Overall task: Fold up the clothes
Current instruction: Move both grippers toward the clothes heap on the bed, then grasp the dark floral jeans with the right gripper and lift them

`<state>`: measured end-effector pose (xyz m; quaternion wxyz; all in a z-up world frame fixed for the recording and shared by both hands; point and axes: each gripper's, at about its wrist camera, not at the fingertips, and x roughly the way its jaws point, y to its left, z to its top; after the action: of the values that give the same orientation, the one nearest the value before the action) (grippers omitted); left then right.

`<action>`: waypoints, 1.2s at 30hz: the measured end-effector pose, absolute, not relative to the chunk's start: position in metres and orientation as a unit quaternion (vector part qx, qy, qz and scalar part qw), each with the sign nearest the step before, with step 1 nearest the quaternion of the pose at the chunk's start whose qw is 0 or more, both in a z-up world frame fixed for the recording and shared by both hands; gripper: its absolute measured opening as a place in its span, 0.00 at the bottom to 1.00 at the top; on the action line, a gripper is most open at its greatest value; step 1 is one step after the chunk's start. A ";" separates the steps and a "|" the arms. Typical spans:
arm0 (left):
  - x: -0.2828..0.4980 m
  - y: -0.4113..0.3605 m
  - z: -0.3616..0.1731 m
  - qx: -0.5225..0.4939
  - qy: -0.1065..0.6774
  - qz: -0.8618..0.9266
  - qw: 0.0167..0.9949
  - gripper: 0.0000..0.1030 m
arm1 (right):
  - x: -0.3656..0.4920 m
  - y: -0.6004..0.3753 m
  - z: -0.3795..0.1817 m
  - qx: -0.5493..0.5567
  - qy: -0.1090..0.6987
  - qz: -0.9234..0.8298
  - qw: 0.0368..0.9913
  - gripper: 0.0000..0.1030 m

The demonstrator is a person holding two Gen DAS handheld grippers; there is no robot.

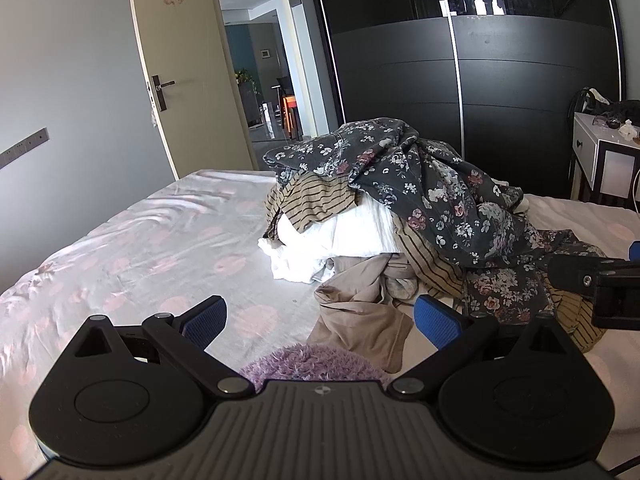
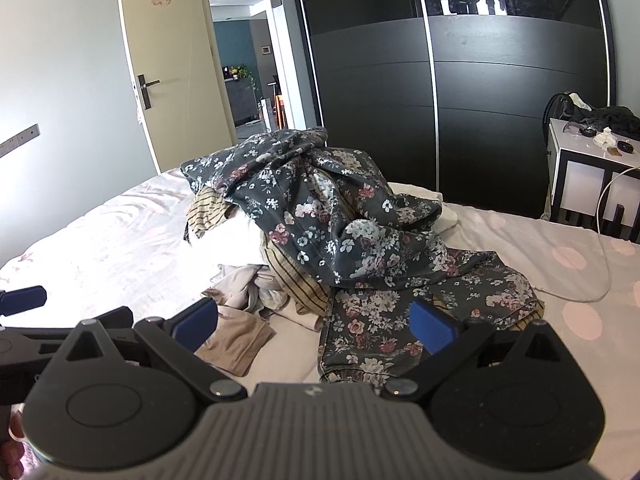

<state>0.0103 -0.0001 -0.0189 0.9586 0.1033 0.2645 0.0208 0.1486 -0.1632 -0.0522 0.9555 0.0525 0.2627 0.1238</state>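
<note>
A heap of clothes lies on the bed: a dark floral garment (image 1: pixel 436 184) (image 2: pixel 320 216) drapes over the top, with a tan striped piece (image 1: pixel 320 196) (image 2: pixel 208 208), white cloth (image 1: pixel 340 240) (image 2: pixel 232 244) and a beige garment (image 1: pixel 360 308) (image 2: pixel 236 340) beneath. My left gripper (image 1: pixel 320 316) stands open just short of the beige garment, nothing between its fingers. Above the floral garment's near hem my right gripper (image 2: pixel 316 320) is open too, empty. A purple fuzzy item (image 1: pixel 312 364) sits just under the left gripper. The right gripper's arm (image 1: pixel 592 280) shows at the right edge of the left wrist view.
The bed sheet (image 1: pixel 140 248) (image 2: pixel 560 272) is pale with pink spots. A black sliding wardrobe (image 1: pixel 460 80) stands behind the bed, an open door (image 1: pixel 180 80) at left. A white side table (image 2: pixel 588 168) with small items and a white cable (image 2: pixel 600 248) is at right.
</note>
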 end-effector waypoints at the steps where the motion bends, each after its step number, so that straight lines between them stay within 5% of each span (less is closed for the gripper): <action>1: 0.010 0.000 -0.019 0.107 0.261 0.025 0.959 0.99 | 0.150 -0.163 -0.053 0.051 0.262 0.126 0.955 1.00; 18: 0.039 0.056 -0.013 0.062 0.265 0.109 0.956 0.98 | 0.198 -0.138 -0.052 -0.031 0.190 0.210 0.959 1.00; 36: 0.102 0.158 -0.036 -0.008 0.332 0.163 0.929 0.89 | 0.353 -0.089 -0.050 -0.031 0.223 0.238 0.945 0.95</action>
<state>0.1016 0.1583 -0.0363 0.9291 -0.0084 0.3319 0.1627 0.3526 -0.0895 -0.0503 0.9450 -0.0308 0.2226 0.2376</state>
